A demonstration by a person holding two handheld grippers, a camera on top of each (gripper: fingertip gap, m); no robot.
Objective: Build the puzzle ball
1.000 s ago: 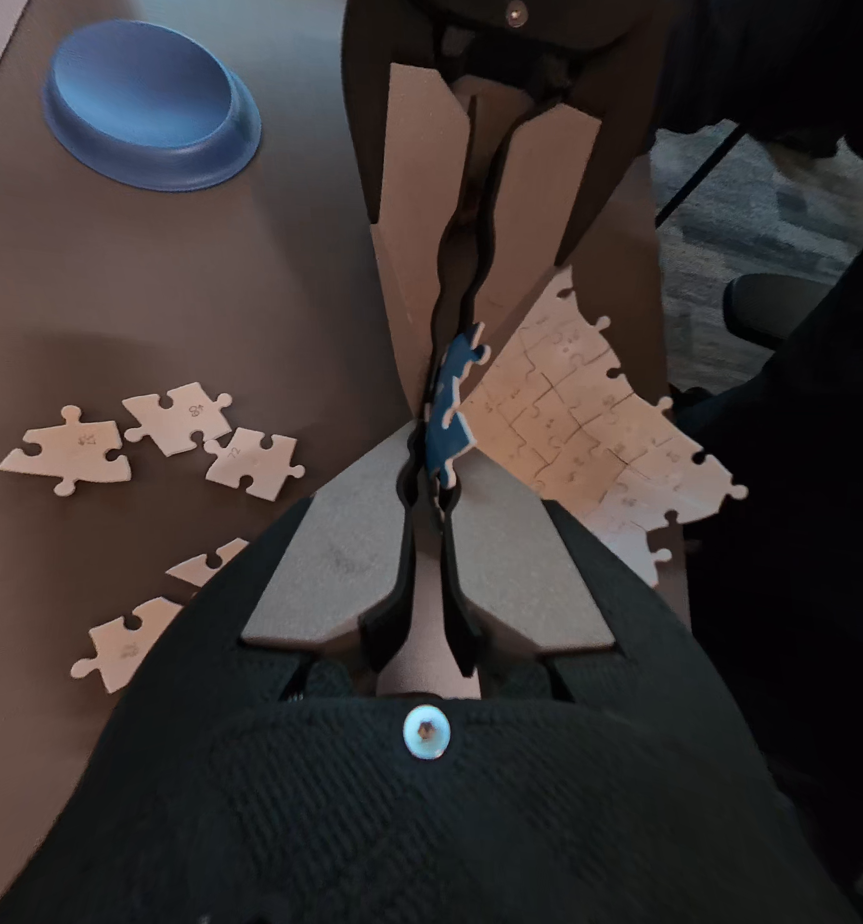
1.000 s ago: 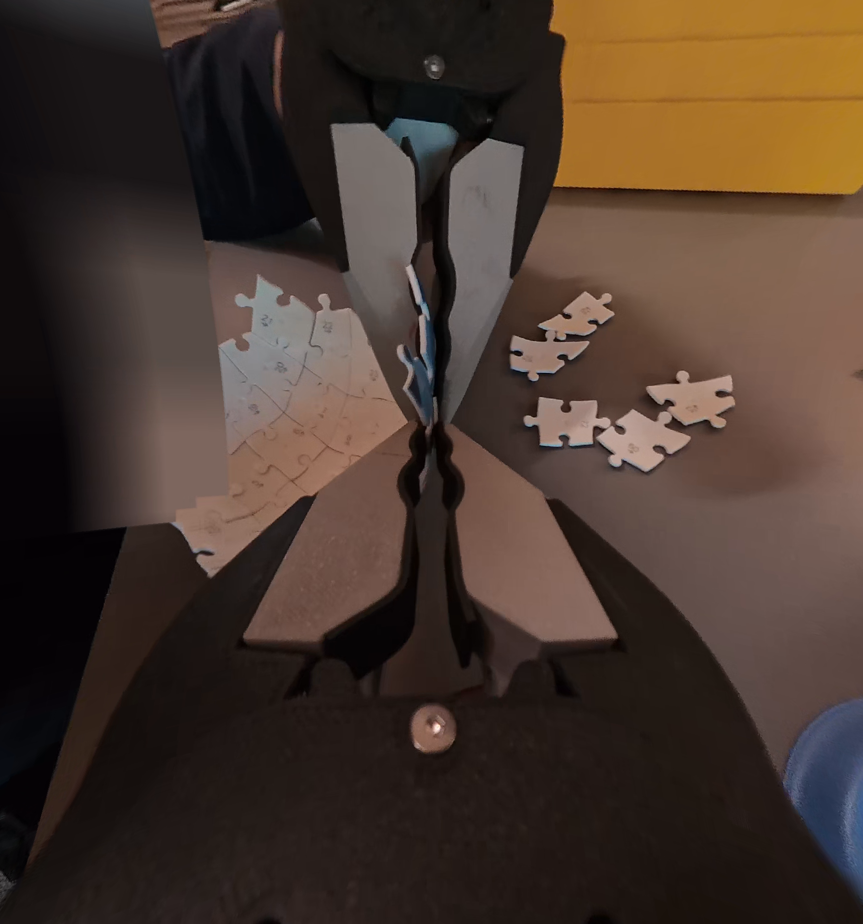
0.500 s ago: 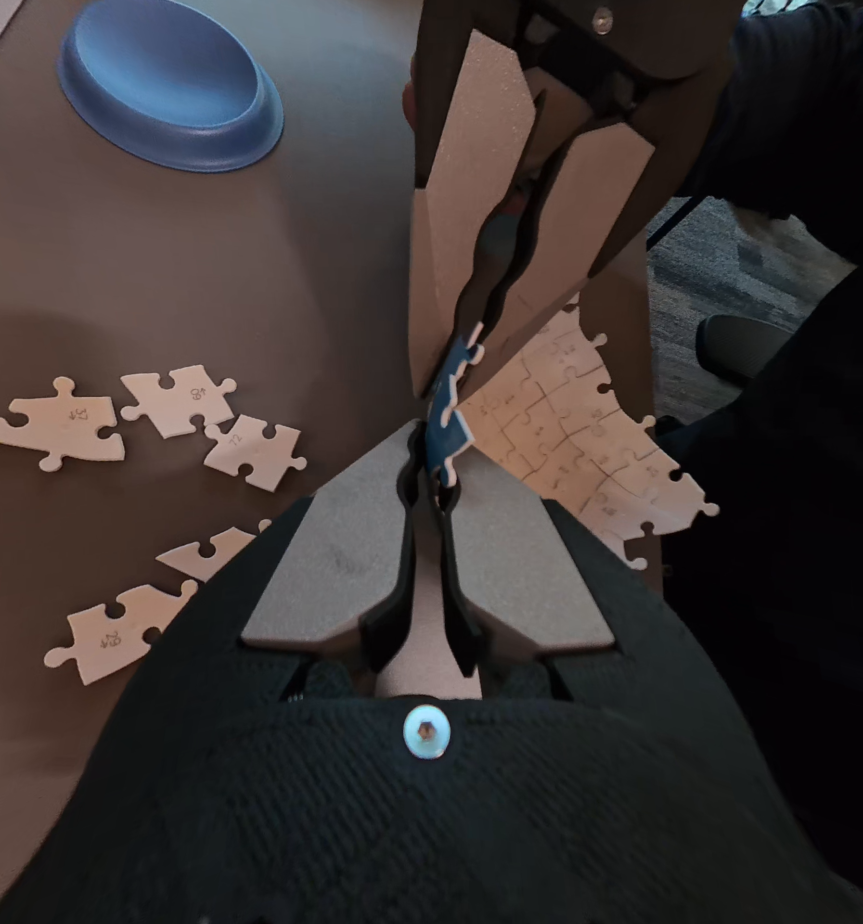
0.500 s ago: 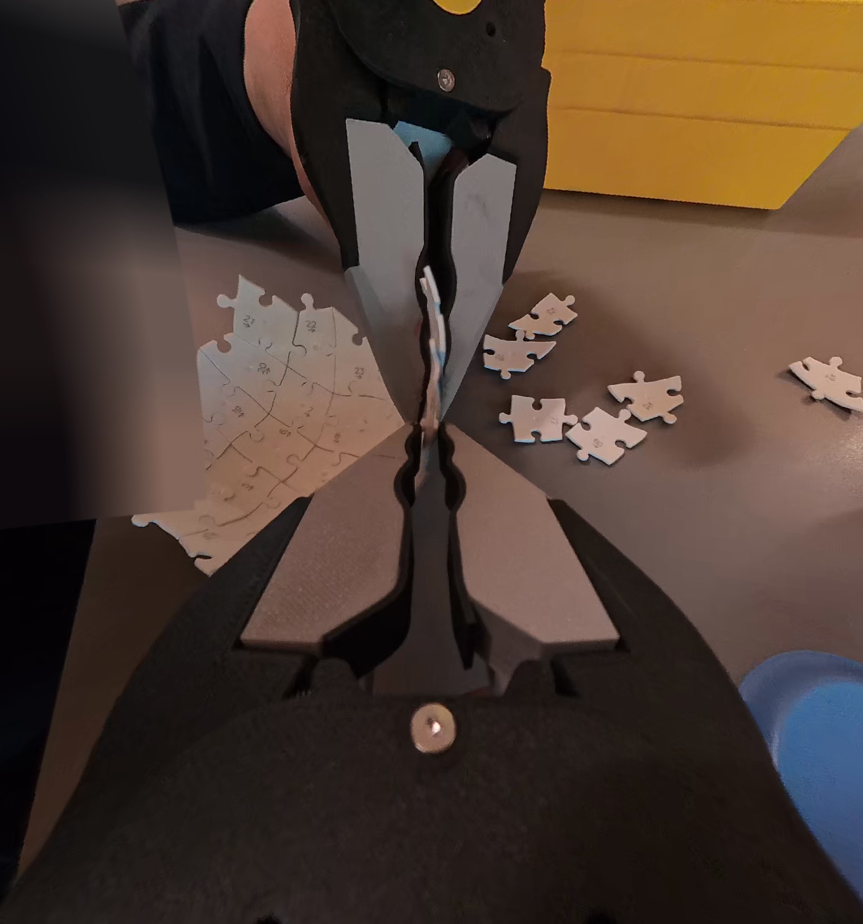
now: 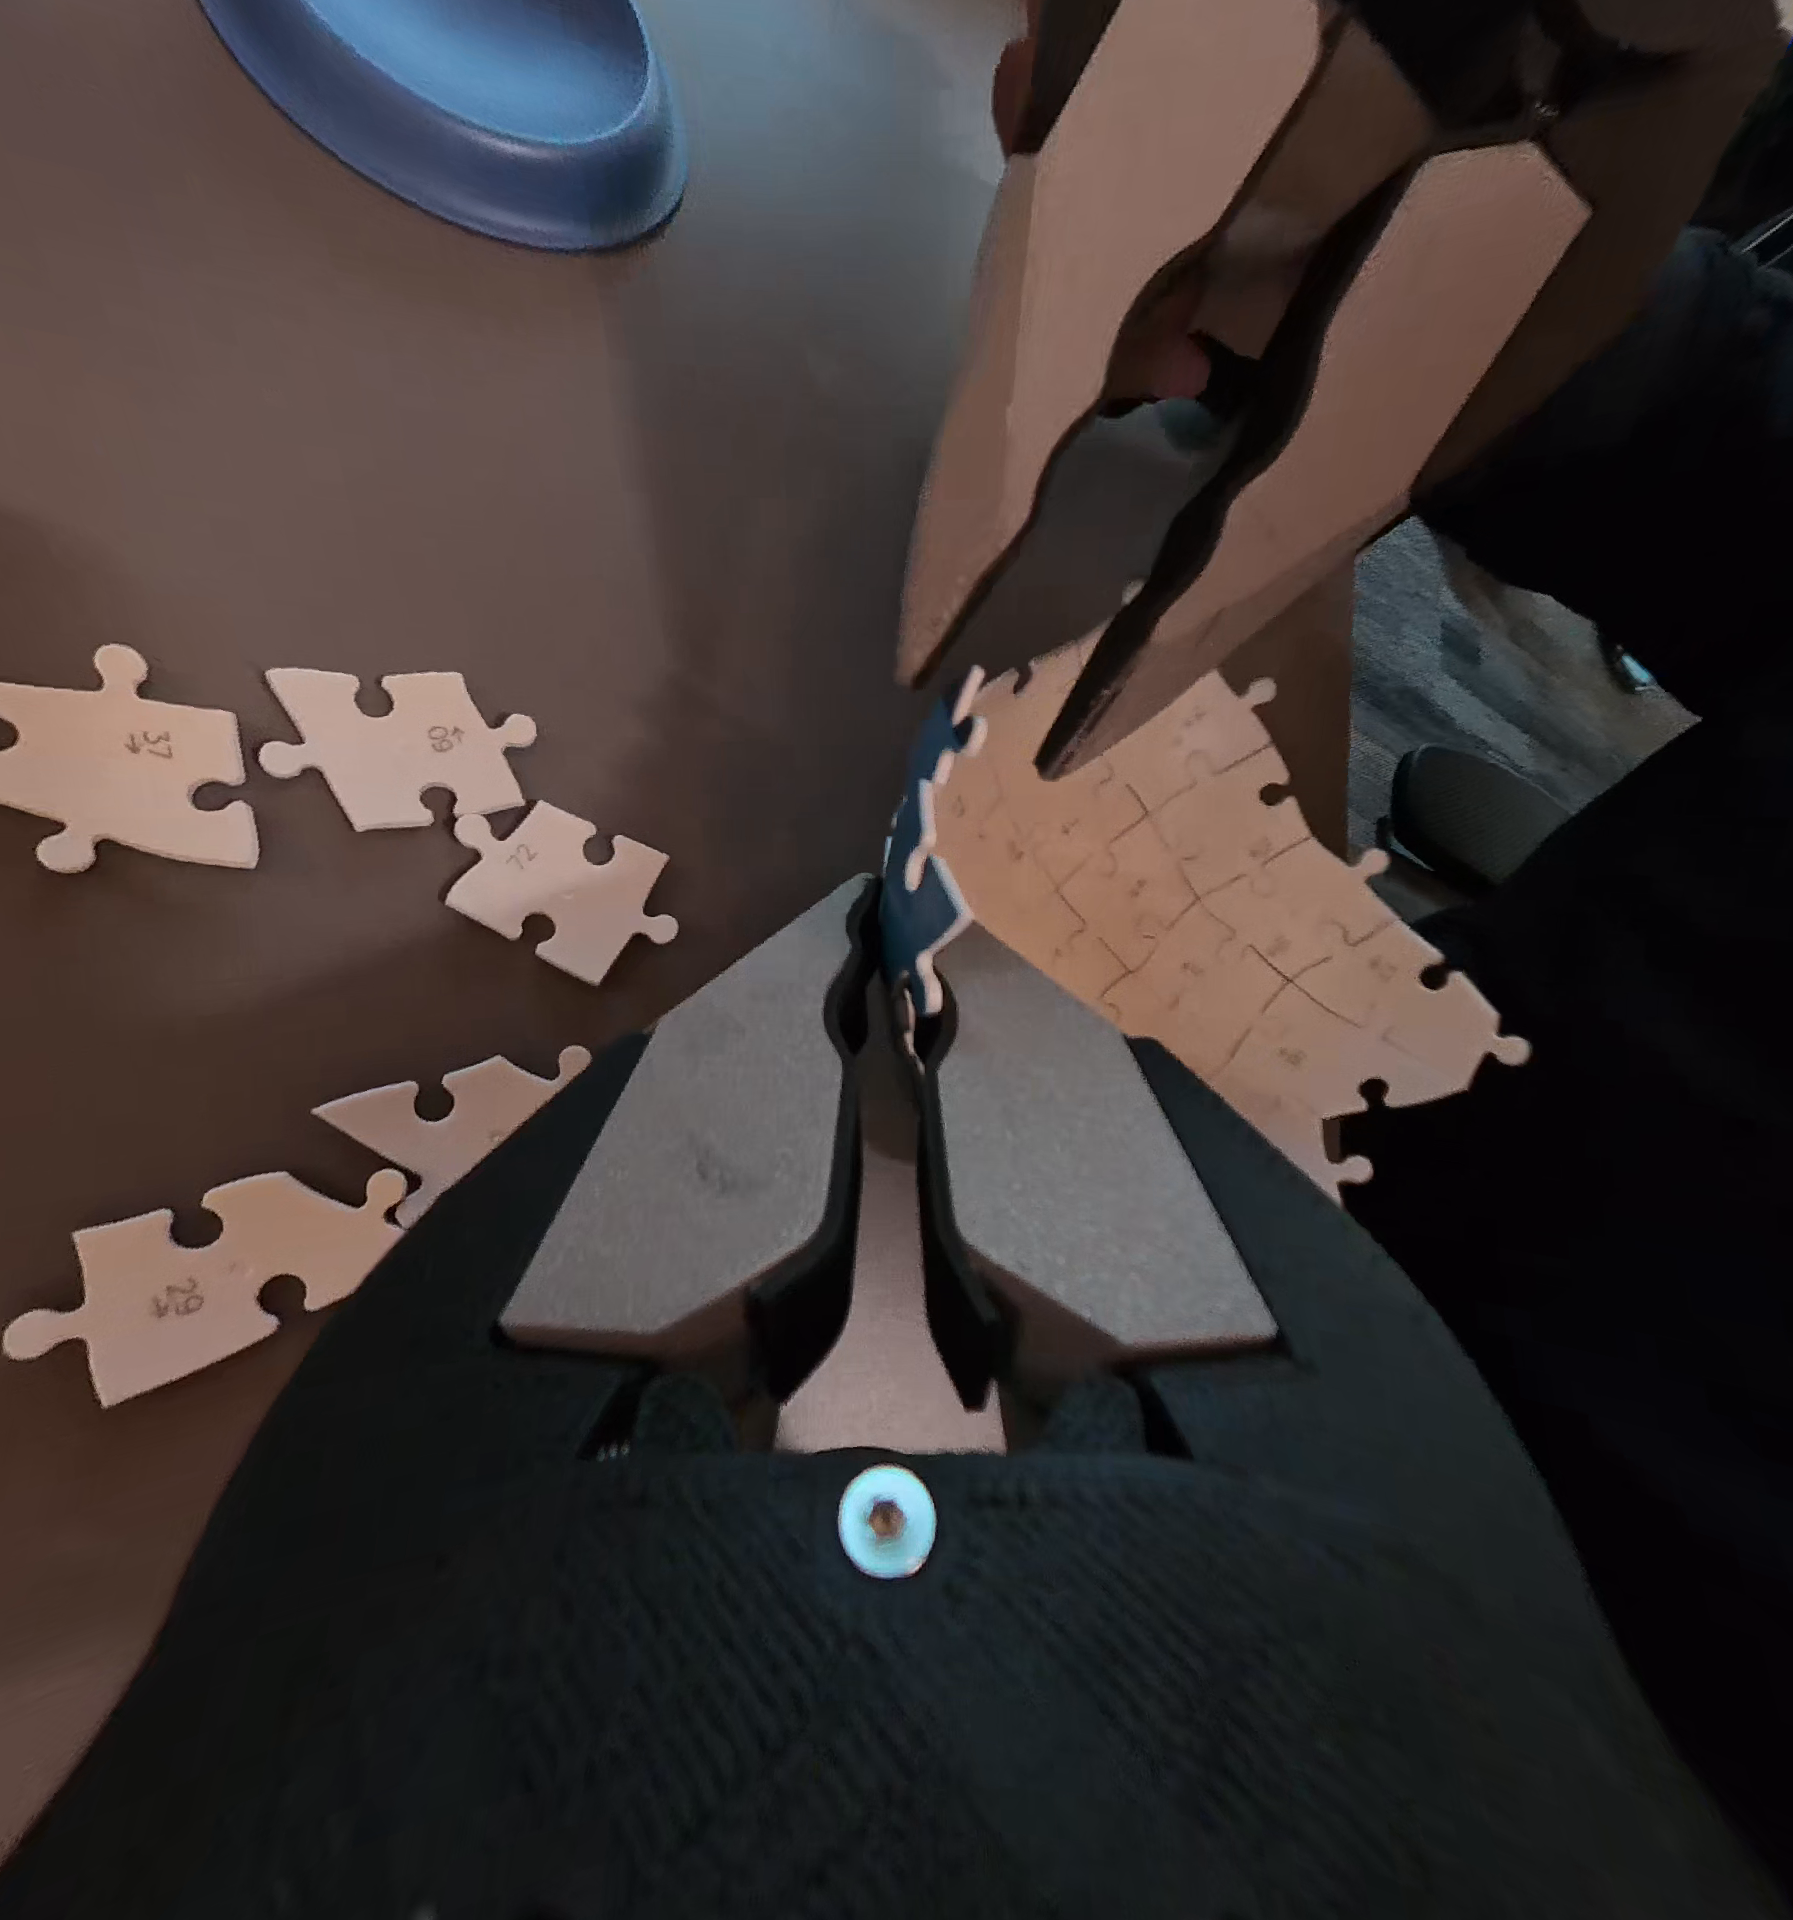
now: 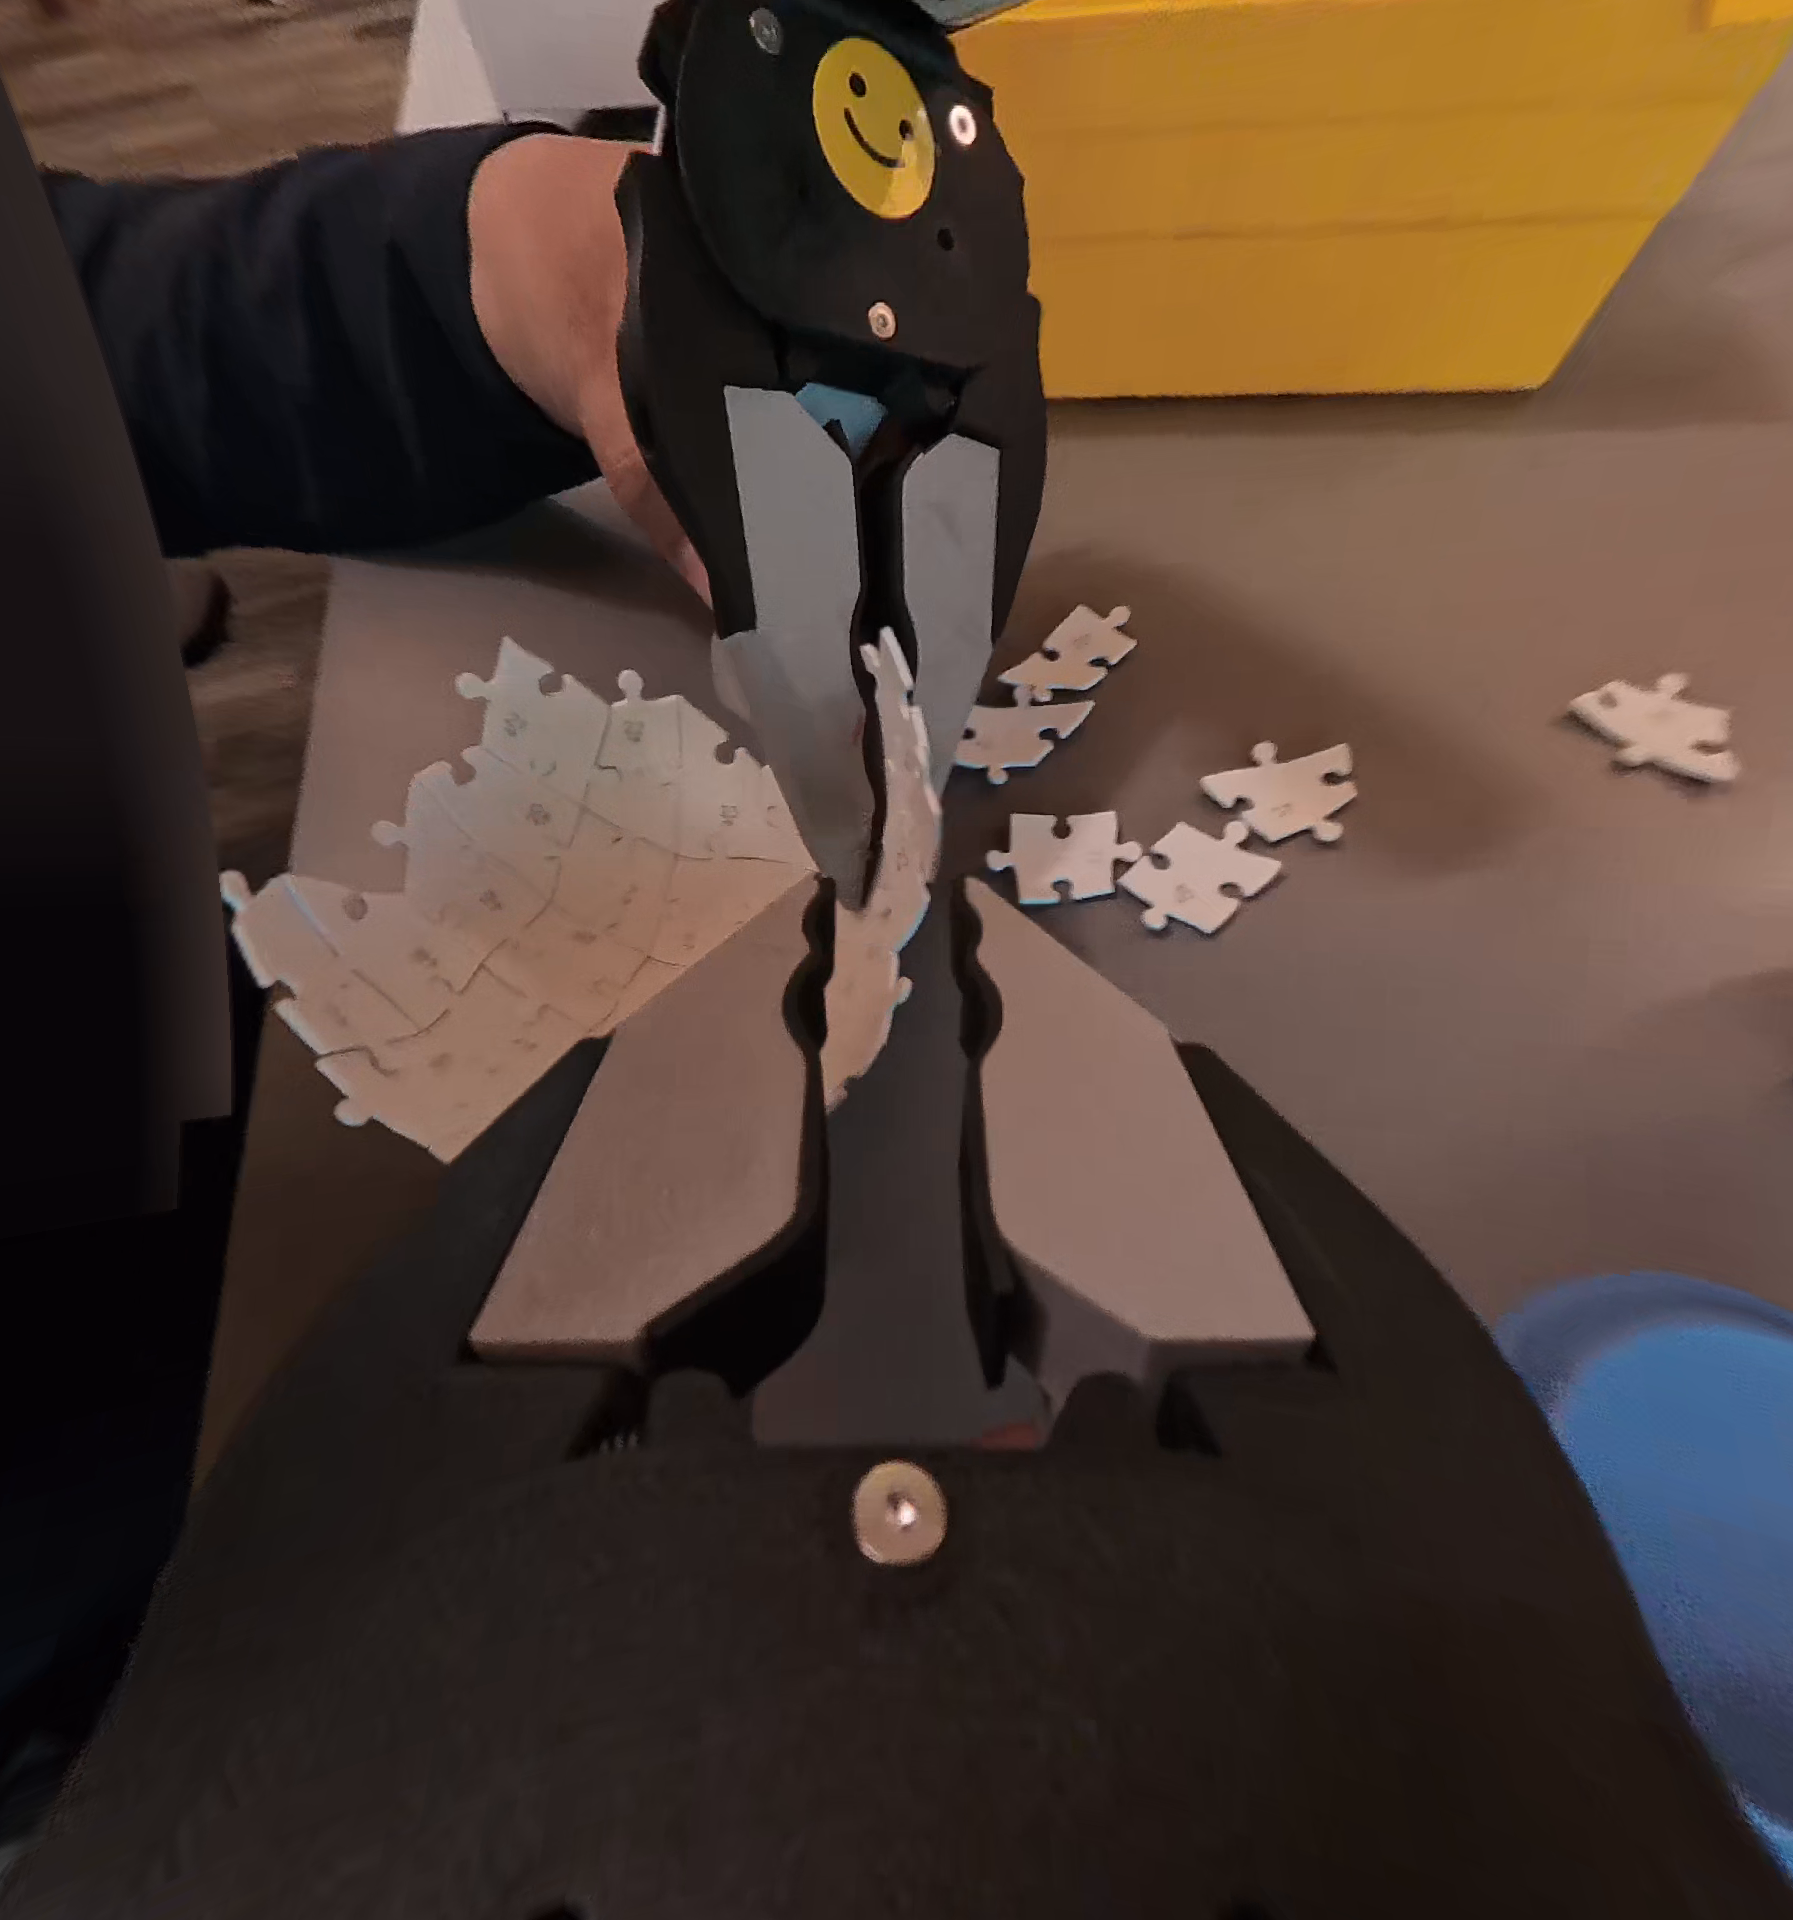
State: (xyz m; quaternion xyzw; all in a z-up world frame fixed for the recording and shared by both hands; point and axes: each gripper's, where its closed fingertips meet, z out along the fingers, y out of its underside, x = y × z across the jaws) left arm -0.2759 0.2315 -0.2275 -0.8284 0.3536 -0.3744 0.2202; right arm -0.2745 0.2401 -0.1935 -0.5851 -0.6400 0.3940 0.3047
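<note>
Pinching the curved puzzle section (image 5: 1183,894), left hand-held gripper (image 5: 897,956).

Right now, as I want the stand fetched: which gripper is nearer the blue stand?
Right. The blue stand lies close beside the right gripper, on its right; the left gripper sees it farther off, ahead-left.

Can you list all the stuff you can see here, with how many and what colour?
joined puzzle sheet: one, pale back, blue front, curved, held up at its edge
loose puzzle pieces: at least six, pale, scattered on the table
table: one, brown
dish: one, blue, far side of the table
box: one, yellow, behind the table
left gripper: black and grey, pinching the sheet
right gripper: black and grey, open
</note>
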